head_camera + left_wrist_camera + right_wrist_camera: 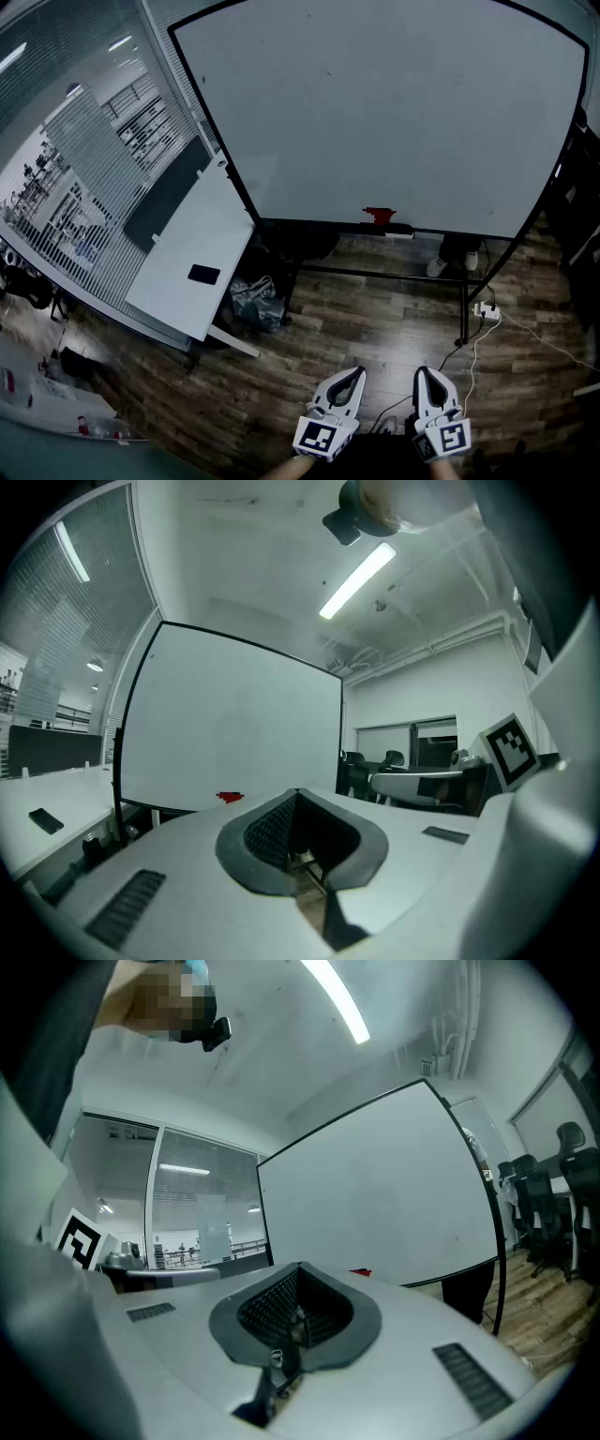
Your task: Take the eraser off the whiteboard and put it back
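Observation:
A red eraser (pixel 379 216) sticks to the whiteboard (pixel 394 112) near its bottom edge, far ahead of both grippers. It shows small in the left gripper view (pixel 230 797) and just over the jaw tip in the right gripper view (pixel 361 1272). My left gripper (pixel 353 376) and right gripper (pixel 425 373) are held low at the bottom of the head view, side by side over the wooden floor. Both point level at the board. Both are shut with nothing between the jaws.
A white desk (pixel 192 262) with a black phone (pixel 202 274) stands left of the board, a bag (pixel 255 300) beside it. A person's shoes (pixel 455 264) show behind the board. A power strip (pixel 488 311) and cables lie on the floor at right. Office chairs (pixel 548 1194) stand at right.

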`<state>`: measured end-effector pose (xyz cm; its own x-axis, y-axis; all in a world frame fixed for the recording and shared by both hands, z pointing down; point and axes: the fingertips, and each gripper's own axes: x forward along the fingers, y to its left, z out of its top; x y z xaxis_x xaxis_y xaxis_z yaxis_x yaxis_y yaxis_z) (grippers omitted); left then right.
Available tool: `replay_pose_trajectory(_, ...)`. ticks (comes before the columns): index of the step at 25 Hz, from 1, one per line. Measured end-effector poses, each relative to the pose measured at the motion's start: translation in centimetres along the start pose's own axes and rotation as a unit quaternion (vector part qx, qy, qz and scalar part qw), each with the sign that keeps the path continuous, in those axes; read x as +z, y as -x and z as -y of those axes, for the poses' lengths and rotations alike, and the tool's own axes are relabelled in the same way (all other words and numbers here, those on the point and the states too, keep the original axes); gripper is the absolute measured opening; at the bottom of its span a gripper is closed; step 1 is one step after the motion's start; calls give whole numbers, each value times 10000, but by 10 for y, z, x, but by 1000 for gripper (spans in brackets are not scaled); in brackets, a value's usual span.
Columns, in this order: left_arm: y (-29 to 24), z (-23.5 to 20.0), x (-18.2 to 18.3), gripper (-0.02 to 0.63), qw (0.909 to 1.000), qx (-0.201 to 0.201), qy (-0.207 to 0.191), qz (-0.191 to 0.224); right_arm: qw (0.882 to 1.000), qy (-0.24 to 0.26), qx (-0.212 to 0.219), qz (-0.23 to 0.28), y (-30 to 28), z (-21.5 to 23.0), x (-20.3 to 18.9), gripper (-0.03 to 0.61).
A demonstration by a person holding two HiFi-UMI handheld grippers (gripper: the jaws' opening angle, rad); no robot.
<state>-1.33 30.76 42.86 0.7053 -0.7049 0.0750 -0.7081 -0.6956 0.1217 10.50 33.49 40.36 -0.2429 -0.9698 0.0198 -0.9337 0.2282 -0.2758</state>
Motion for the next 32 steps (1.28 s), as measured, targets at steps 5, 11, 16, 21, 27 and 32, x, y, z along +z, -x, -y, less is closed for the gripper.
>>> replay_pose_trajectory(5, 5, -2, 11, 8, 9999, -41, 109, -16, 10000, 38, -42, -50, -3, -5, -3, 15)
replay_pose_trajectory(11, 15, -10, 5, 8, 10000, 56, 59, -44, 9998, 101, 2, -147, -3, -13, -10, 15)
replay_pose_trajectory(16, 26, -13, 7, 8, 9999, 60, 102, 43, 9999, -101, 54, -5, -2, -22, -12, 15)
replay_pose_trajectory(21, 42, -23, 3, 8, 9997, 53, 229, 37, 9999, -30, -102, 101, 0, -26, -23, 15)
replay_pose_trajectory(27, 66, -38, -12, 8, 9994, -59, 350, -44, 9992, 144, -374, -87, 9, -43, -40, 15)
replay_pose_trajectory(32, 70, -46, -16, 8, 9992, -221, 345, -30, 9984, 269, -459, -193, 8, -57, -47, 15)
